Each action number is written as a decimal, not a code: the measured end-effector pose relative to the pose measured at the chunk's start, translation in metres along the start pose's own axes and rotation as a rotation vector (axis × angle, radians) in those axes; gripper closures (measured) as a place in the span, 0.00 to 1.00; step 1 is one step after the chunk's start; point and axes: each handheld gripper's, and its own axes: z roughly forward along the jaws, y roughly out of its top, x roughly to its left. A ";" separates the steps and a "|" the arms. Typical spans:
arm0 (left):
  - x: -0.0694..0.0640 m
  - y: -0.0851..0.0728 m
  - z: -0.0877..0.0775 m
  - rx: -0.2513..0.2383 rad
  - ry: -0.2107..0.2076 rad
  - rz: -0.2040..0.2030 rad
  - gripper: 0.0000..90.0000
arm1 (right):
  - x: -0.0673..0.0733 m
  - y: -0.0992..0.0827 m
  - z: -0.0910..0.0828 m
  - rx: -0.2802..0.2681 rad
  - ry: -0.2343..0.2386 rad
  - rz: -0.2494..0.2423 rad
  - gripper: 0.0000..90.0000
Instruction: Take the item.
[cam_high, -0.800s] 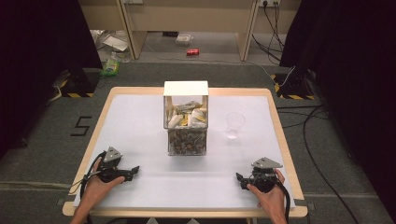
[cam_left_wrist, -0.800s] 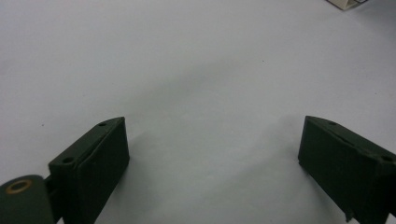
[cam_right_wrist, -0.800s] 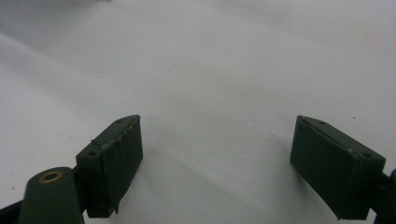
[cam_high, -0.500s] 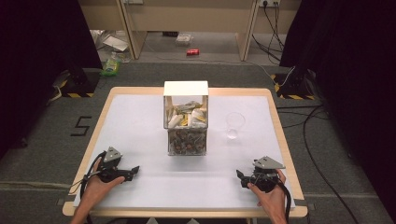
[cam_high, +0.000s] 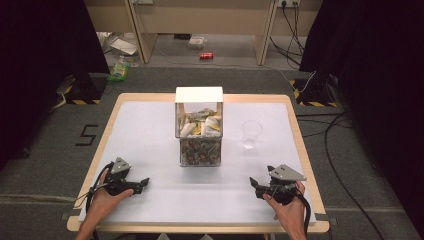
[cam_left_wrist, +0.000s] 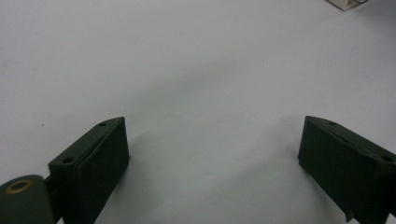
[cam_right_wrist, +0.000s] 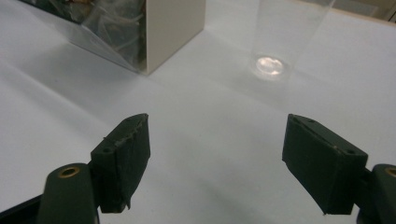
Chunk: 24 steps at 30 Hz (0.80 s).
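The cup stands right of the box, mid-table, with open white table all round. Both claws rest near the front edge, left claw and right claw, jaws wide, holding nothing.

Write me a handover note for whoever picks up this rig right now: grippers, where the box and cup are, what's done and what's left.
Left gripper: open, empty, held low over the white table cover near the front left corner, jaws wide apart.
Right gripper: open, empty, near the front right, aimed toward the clear plastic cup.
Clear box with a white top stands mid-table, holding packets in an upper section and darker pieces below. The cup stands upright and apart, to the box's right; it looks empty.
Done: nothing visibly handled.
Left: everything; the cup is likely the right gripper's first reach.
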 end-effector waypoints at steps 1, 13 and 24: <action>0.000 0.000 0.000 0.000 0.000 0.000 0.09 | 0.001 0.002 -0.001 -0.007 0.002 -0.002 0.28; 0.000 0.000 0.000 0.002 0.000 0.002 0.09 | 0.005 0.041 -0.016 -0.084 -0.005 -0.054 0.33; 0.000 0.000 0.000 0.000 0.000 -0.001 0.09 | 0.021 0.078 -0.027 -0.173 0.042 -0.082 0.37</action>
